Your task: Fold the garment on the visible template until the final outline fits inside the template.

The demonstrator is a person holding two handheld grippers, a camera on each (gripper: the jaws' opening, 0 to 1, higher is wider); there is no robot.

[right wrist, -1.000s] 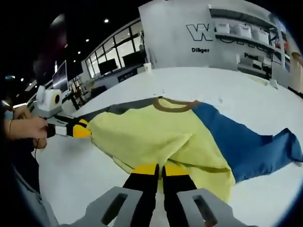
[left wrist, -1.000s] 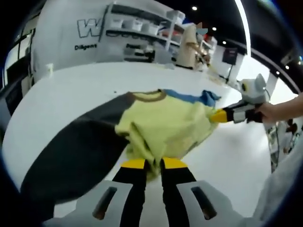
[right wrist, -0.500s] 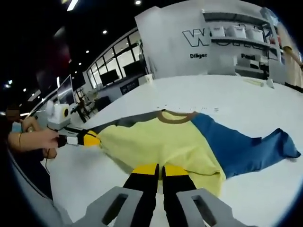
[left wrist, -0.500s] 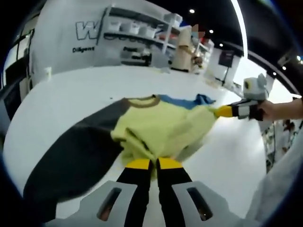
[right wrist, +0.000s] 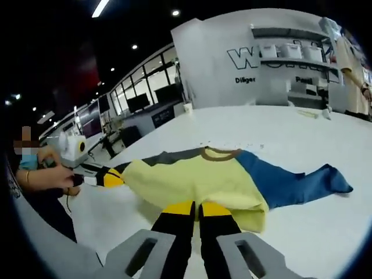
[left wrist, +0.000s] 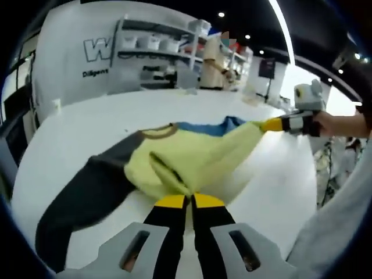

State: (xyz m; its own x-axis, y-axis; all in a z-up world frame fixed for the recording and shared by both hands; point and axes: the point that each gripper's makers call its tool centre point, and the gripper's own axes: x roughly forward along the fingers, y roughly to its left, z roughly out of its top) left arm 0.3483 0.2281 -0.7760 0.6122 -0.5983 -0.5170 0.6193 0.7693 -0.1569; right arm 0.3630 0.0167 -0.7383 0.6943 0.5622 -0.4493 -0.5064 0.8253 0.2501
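Two black-and-yellow grippers, left gripper point(left wrist: 185, 201) and right gripper point(right wrist: 195, 208), each clamp the hem of the yellow long-sleeved shirt with grey and blue sleeves point(left wrist: 186, 157), lifted over the white table point(left wrist: 87, 122). Risk: uneven pull bunches fabric or a corner slips free.

White table point(left wrist: 87, 116) spans workspace. Shelving with white bins point(right wrist: 290, 49) at 1 o'clock. Lettered white wall point(left wrist: 75, 52) at 11 o'clock.
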